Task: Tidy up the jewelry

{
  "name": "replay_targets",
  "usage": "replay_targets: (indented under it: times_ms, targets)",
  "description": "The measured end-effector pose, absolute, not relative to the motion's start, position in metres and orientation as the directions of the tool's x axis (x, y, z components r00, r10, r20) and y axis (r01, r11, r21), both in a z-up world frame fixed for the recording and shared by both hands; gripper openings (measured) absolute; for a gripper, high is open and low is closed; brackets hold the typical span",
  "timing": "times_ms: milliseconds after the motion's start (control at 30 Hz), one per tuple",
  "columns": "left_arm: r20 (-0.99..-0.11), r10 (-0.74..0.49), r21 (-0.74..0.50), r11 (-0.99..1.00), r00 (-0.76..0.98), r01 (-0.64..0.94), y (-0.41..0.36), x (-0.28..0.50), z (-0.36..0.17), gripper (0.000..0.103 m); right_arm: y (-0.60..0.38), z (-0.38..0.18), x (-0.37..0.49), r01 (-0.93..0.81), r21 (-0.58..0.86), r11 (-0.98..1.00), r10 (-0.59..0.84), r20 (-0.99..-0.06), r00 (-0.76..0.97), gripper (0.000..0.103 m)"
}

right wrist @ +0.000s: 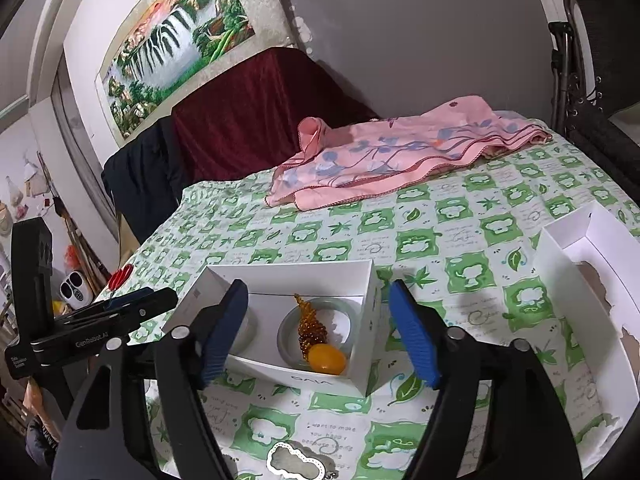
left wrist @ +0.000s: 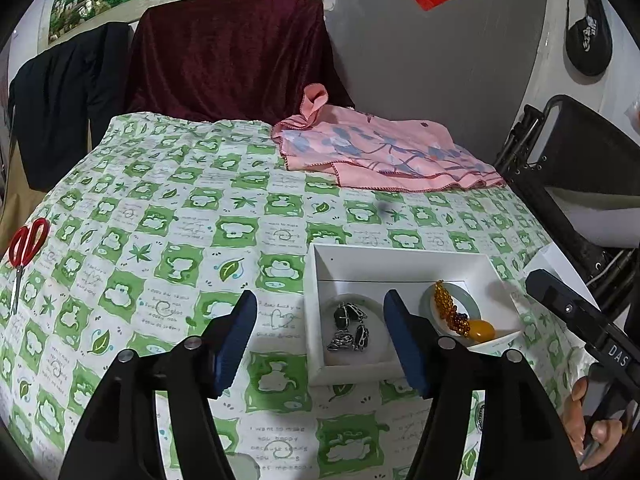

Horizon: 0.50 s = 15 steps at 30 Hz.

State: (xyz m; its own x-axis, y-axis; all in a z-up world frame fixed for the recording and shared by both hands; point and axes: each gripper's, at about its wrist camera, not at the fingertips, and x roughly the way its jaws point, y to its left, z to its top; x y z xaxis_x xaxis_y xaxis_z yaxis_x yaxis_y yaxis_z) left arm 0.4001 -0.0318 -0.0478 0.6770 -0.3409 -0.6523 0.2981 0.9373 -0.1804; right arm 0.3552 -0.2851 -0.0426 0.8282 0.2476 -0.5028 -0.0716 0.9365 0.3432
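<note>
A white box [left wrist: 396, 255] sits on the green-and-white tablecloth. It holds a black-and-silver bracelet [left wrist: 352, 326] on a pale bangle, and a grey-green bangle [left wrist: 474, 303] with amber beads [left wrist: 448, 308] and an amber stone [left wrist: 481, 329]. My left gripper [left wrist: 320, 332] is open, its fingers astride the box's left wall, empty. In the right wrist view the box [right wrist: 296, 276], bangle [right wrist: 288, 330], beads [right wrist: 310, 322] and stone [right wrist: 328, 359] show between the fingers of my open, empty right gripper [right wrist: 318, 330]. The right gripper's body also shows in the left wrist view [left wrist: 576, 316].
A pink floral scarf [left wrist: 380, 156] lies at the table's far side. Red-handled scissors [left wrist: 24, 248] lie at the left edge. A white box lid [right wrist: 592, 280] stands to the right. A black chair [left wrist: 576, 168] is beside the table. The left gripper's body [right wrist: 100, 324] is at the left.
</note>
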Motion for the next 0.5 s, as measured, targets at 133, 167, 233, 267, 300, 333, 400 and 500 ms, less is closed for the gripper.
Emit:
replay_targets:
  times_ms: [133, 167, 233, 267, 300, 333, 400, 500]
  targets:
    - [-0.652, -0.339, -0.182, 0.939, 0.678, 0.293, -0.029, 0.400, -0.047, 0.066, -0.285, -0.043, 0.354, -0.076, 0.339, 0.938, 0.249, -0.504, 0.827, 0.071]
    - [-0.652, -0.339, -0.184, 0.939, 0.679, 0.292, -0.028, 0.400, -0.047, 0.066, -0.285, -0.043, 0.353, -0.076, 0.338, 0.938, 0.248, -0.504, 0.827, 0.071]
    - [-0.650, -0.336, -0.185, 0.940, 0.681, 0.288, -0.026, 0.399, -0.046, 0.067, -0.285, -0.042, 0.353, -0.075, 0.339, 0.938, 0.249, -0.503, 0.828, 0.071]
    - [-0.650, -0.335, -0.185, 0.940, 0.682, 0.285, -0.025, 0.399, -0.046, 0.067, -0.284, -0.042, 0.352, -0.075, 0.340, 0.938, 0.248, -0.501, 0.829, 0.071]
    - [-0.649, -0.332, -0.185, 0.941, 0.684, 0.282, -0.024, 0.398, -0.045, 0.067, -0.285, -0.041, 0.351, -0.074, 0.342, 0.937, 0.248, -0.500, 0.830, 0.071]
    - [-0.648, -0.330, -0.185, 0.943, 0.687, 0.278, -0.022, 0.397, -0.045, 0.067, -0.286, -0.040, 0.349, -0.076, 0.347, 0.935, 0.252, -0.496, 0.831, 0.071]
    - [-0.646, -0.325, -0.186, 0.945, 0.691, 0.270, -0.016, 0.392, -0.045, 0.067, -0.288, -0.038, 0.340, -0.080, 0.348, 0.934, 0.253, -0.488, 0.835, 0.071]
    - [-0.648, -0.310, -0.184, 0.950, 0.696, 0.252, -0.002, 0.382, -0.047, 0.067, -0.287, -0.037, 0.322, -0.082, 0.328, 0.941, 0.243, -0.487, 0.839, 0.071]
